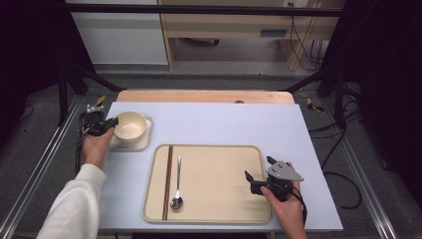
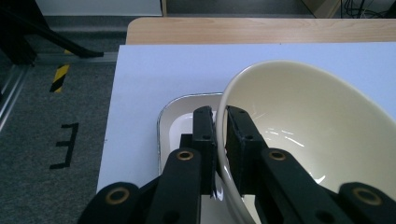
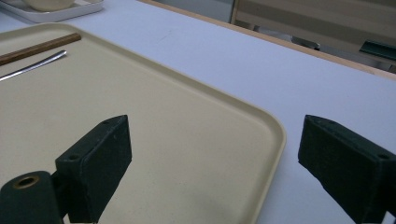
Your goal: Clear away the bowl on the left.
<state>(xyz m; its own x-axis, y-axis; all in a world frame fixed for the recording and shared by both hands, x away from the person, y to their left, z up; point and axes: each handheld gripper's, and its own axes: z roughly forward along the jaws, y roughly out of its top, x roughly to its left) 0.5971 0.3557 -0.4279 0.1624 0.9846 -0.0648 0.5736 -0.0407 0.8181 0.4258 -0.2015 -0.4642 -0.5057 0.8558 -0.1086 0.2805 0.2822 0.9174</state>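
A cream bowl (image 1: 130,124) rests on a small white square plate (image 1: 130,143) at the table's left. My left gripper (image 1: 108,124) is shut on the bowl's left rim. In the left gripper view one jaw lies inside the bowl (image 2: 303,116) and one outside it, over the plate (image 2: 175,116), with the gripper (image 2: 220,114) pinching the rim. My right gripper (image 1: 259,174) stands open over the right part of the beige tray (image 1: 214,216). Nothing is between its jaws in the right gripper view (image 3: 215,133), which straddle the tray's rim (image 3: 275,133).
A pair of dark chopsticks (image 1: 168,179) and a metal spoon (image 1: 177,191) lie side by side on the tray's left part. A wooden strip (image 1: 204,96) borders the pale blue table top at the back. Black frame posts stand at both sides.
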